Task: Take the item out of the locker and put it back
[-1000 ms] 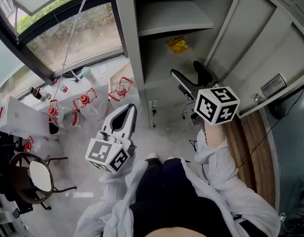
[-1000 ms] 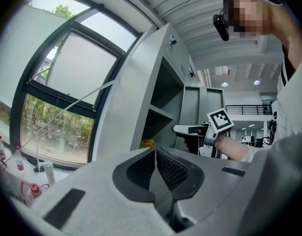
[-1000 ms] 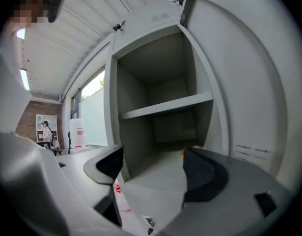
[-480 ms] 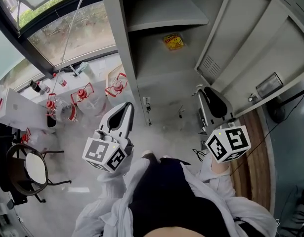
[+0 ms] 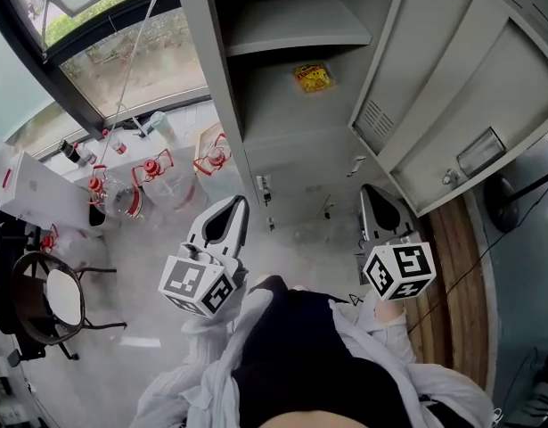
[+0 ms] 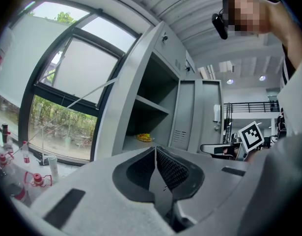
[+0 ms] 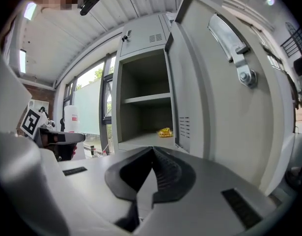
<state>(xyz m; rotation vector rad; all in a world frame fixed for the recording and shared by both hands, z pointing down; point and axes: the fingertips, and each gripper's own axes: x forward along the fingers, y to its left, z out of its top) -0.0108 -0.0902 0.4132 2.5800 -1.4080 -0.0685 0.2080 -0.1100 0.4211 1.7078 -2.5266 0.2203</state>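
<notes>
While the packet [image 5: 312, 77] lies in the locker [image 5: 287, 127], left tongs [image 5: 237, 201] and right tongs [image 5: 374, 192] — empty — stand closed.

We see a plain grey locker [image 5: 291, 141], and the item [image 5: 313, 77] is yellow with red print. Our left gripper [image 5: 236, 201] and right gripper [image 5: 373, 191] are pale grey with black ribbed pads [image 6: 170, 168], and their cubes [image 5: 198, 283] are white with black square markers. The floor [image 5: 153, 315] is mottled grey, the bottles [image 5: 151, 178] are clear with red tops, and our sleeves [image 5: 189, 373] are white.
</notes>
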